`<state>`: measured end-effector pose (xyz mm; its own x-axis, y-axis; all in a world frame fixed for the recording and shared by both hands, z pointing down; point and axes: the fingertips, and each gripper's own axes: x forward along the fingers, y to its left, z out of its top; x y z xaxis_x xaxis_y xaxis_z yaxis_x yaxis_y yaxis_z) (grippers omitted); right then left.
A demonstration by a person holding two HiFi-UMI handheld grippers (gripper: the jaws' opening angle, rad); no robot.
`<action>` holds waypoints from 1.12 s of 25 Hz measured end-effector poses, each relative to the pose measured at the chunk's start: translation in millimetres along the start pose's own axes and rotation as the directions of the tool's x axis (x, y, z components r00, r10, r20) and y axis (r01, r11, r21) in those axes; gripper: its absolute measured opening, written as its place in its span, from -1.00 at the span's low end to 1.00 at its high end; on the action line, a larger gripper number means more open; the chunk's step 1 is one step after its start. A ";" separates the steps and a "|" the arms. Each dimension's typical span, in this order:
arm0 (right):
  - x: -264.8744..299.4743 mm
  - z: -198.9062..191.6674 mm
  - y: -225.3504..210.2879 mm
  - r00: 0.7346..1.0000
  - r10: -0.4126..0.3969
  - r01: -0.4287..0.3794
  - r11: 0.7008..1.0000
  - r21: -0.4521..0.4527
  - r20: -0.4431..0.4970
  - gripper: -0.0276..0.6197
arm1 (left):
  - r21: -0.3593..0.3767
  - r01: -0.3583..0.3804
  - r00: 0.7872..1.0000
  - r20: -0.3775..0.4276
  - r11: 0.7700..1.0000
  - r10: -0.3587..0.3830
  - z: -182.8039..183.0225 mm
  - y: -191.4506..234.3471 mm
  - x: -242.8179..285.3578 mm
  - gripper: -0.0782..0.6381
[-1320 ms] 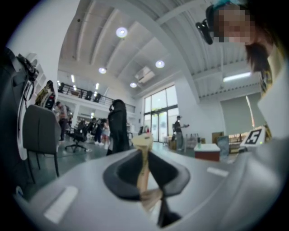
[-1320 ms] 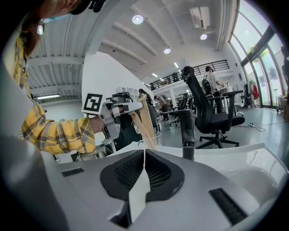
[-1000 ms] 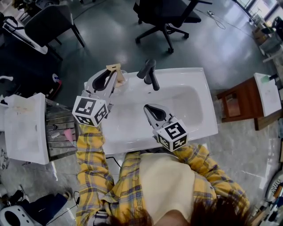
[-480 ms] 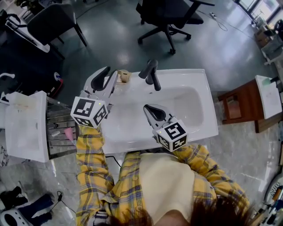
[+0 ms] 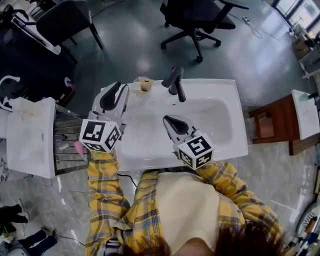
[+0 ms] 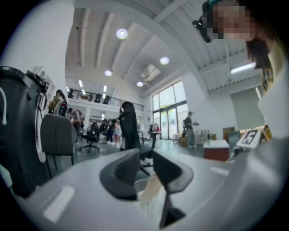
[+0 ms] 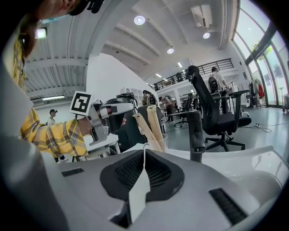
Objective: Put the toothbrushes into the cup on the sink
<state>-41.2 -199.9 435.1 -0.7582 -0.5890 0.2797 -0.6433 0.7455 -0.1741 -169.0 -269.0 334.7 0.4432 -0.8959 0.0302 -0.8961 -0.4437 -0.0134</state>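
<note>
1. The cup (image 5: 145, 84), a clear one, is standing on the back ledge of the white sink (image 5: 216, 88). In the head view it is sitting just left of the dark faucet (image 5: 174, 83).
2. Two tan toothbrushes (image 7: 151, 122) are standing inside the cup. They are leaning against its rim, with their upper ends poking well above it.
3. The left claw (image 5: 122, 88) is hovering level over the sink's left rear corner, near the cup but apart from it.
4. Its jaws have just been opening and are now standing moderately wide, gripping nothing. In the left gripper view the cup and a tan handle are showing through the gap, beyond the tips rather than between the pads.
5. The right claw (image 5: 168, 119) is hanging over the basin, tipping slightly downward and pointing toward the faucet. Its jaws are pressing together and carrying nothing.
6. Yellow plaid sleeves (image 5: 102, 175) are reaching forward behind both marker cubes.
7. A black office chair (image 5: 200, 15) is standing on the grey floor beyond the sink. A small wooden table (image 5: 270, 125) is sitting to the sink's right and a wire rack (image 5: 67, 142) to its left.
</note>
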 end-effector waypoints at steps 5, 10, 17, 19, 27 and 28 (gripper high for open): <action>3.6 0.8 5.8 1.000 0.023 -0.023 1.000 -0.009 -0.004 -0.86 | -0.041 -0.050 0.999 -0.003 0.998 0.049 -10.9 2.1 -19.9 -0.52; 5.9 2.7 8.6 0.999 0.034 -0.034 0.999 -0.020 -0.003 -0.86 | -0.090 -0.090 0.996 -0.018 0.992 0.088 -26.5 1.6 -34.4 -0.55; 7.3 4.5 8.6 0.999 0.038 -0.038 0.999 -0.018 -0.002 -0.86 | -0.159 -0.108 0.993 -0.061 0.981 0.099 -48.5 -12.7 -46.5 -0.59; 7.4 4.6 9.1 0.999 0.040 -0.040 0.999 -0.018 -0.001 -0.86 | -0.180 -0.106 0.992 -0.081 0.978 0.093 -54.6 -18.6 -48.5 -0.59; 8.8 5.2 10.3 0.999 0.046 -0.046 0.999 -0.018 -0.001 -0.86 | -0.226 -0.109 0.987 -0.141 0.968 0.078 -74.1 -38.7 -56.4 -0.64; 8.9 5.3 10.5 0.999 0.047 -0.047 0.999 -0.018 -0.001 -0.86 | -0.231 -0.110 0.986 -0.148 0.967 0.077 -76.5 -40.4 -57.7 -0.64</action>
<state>-55.3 -199.0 430.8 -0.7873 -0.5534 0.2718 -0.6053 0.7776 -0.1701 -160.3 -197.7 410.0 0.3639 -0.9146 0.1762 -0.9210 -0.3252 0.2143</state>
